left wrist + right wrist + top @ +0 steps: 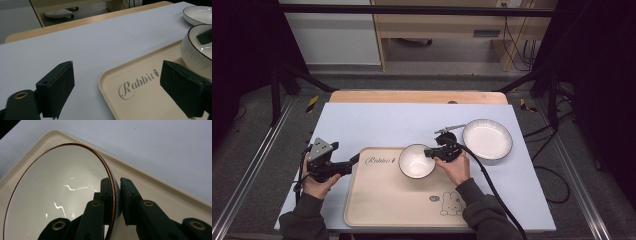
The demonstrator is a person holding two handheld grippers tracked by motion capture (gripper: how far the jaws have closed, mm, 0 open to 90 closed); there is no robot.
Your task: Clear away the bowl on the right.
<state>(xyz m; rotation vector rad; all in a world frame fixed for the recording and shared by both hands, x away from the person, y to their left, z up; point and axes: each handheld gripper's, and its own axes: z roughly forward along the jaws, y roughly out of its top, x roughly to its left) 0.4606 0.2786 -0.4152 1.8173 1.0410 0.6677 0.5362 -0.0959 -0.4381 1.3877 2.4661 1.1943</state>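
Note:
A small white bowl (416, 161) with a thin brown rim sits over the far right part of the beige tray (382, 200). My right gripper (432, 153) is shut on the bowl's right rim. In the right gripper view one jaw is inside the bowl (57, 195) and the other outside, pinching its wall. My left gripper (354, 160) stands open at the tray's left edge. In the left gripper view its jaws are wide apart over the tray (140, 100) corner, with nothing between them, and the bowl (197, 55) is at the right.
A larger white dish (487, 138) rests on the pale blue mat (377, 125) just right of the bowl. The tray carries a "Rabbit" print and a bunny drawing. A cable trails from the right gripper toward the near right.

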